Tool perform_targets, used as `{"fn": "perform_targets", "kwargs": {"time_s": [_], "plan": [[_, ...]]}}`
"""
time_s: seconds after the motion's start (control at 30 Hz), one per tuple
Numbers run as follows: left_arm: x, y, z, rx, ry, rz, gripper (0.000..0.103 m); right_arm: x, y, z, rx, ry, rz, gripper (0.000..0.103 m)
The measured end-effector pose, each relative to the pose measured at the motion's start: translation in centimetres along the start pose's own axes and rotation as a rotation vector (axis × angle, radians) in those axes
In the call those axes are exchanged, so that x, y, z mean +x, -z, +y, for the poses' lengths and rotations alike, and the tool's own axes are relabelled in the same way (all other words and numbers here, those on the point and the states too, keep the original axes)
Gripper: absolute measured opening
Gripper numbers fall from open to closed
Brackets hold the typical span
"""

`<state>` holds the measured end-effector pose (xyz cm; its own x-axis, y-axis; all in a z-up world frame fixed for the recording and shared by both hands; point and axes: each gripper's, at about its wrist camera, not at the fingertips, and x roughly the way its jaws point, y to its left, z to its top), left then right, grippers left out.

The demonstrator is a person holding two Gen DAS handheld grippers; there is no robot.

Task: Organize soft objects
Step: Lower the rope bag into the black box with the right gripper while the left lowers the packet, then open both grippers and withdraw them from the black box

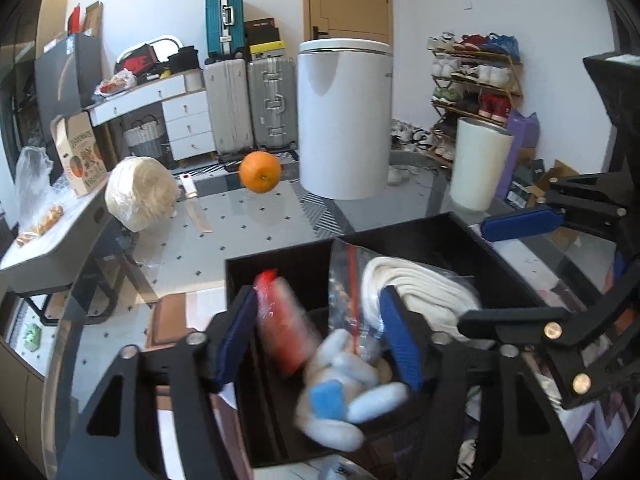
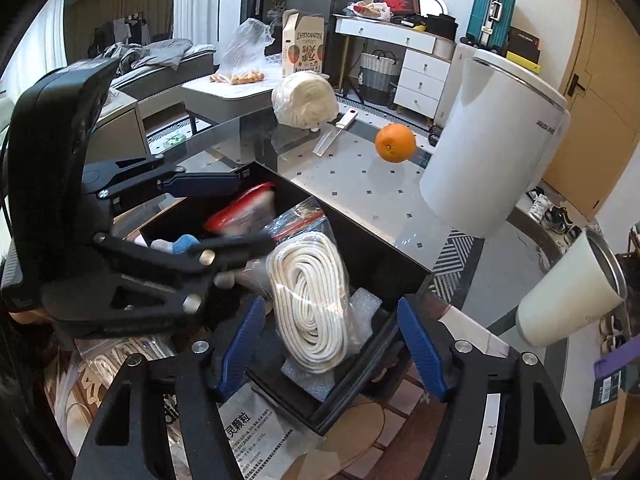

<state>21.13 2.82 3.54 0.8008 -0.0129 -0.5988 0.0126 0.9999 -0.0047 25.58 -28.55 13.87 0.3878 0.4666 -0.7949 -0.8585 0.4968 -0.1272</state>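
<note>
Counter (image 2: 360, 184): we note a glass top carrying an orange (image 2: 395, 143), a white canister (image 2: 496, 148), a wrapped white bundle (image 2: 304, 99).
Room: suitcases (image 1: 250, 104), shoe rack (image 1: 476, 80).
Black box (image 2: 360, 236): we list a rope coil (image 2: 312, 300), red-capped bag (image 2: 244, 210), plush toy (image 1: 340, 388).
Left gripper (image 1: 320, 340): fingers spread over the plush toy.
Right gripper (image 2: 332, 344): fingers spread around the rope coil, not pinching.
</note>
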Motion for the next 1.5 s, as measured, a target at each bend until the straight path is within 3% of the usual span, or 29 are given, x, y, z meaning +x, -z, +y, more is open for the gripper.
{"fn": "perform_targets", "kwargs": {"time_s": [0.2, 0.37, 0.77, 1.1, 1.5], "plan": [[-2.0, 0.3, -0.3, -0.016, 0.023, -0.024, 0.095, -1.4, 0.7, -0.2, 0.044, 0.020, -0.032, 0.084], [-4.2, 1.0, 0.4, -0.073, 0.040, -0.053, 0.103, -3.1, 1.8, -0.4, 0.116, 0.044, -0.082, 0.102], [-8.6, 4.1, 0.3, -0.088, 0.017, -0.081, 0.103, -6.0, 5.9, 0.4, 0.322, 0.035, -0.128, 0.102], [-10.2, 6.2, -0.3, -0.087, -0.004, -0.075, 0.103, -6.4, 8.4, 1.8, 0.332, 0.014, -0.079, 0.102], [-9.1, 7.4, -1.1, -0.060, 0.008, -0.033, 0.103, -5.3, 9.7, 2.1, 0.306, -0.002, -0.015, 0.102]]}}
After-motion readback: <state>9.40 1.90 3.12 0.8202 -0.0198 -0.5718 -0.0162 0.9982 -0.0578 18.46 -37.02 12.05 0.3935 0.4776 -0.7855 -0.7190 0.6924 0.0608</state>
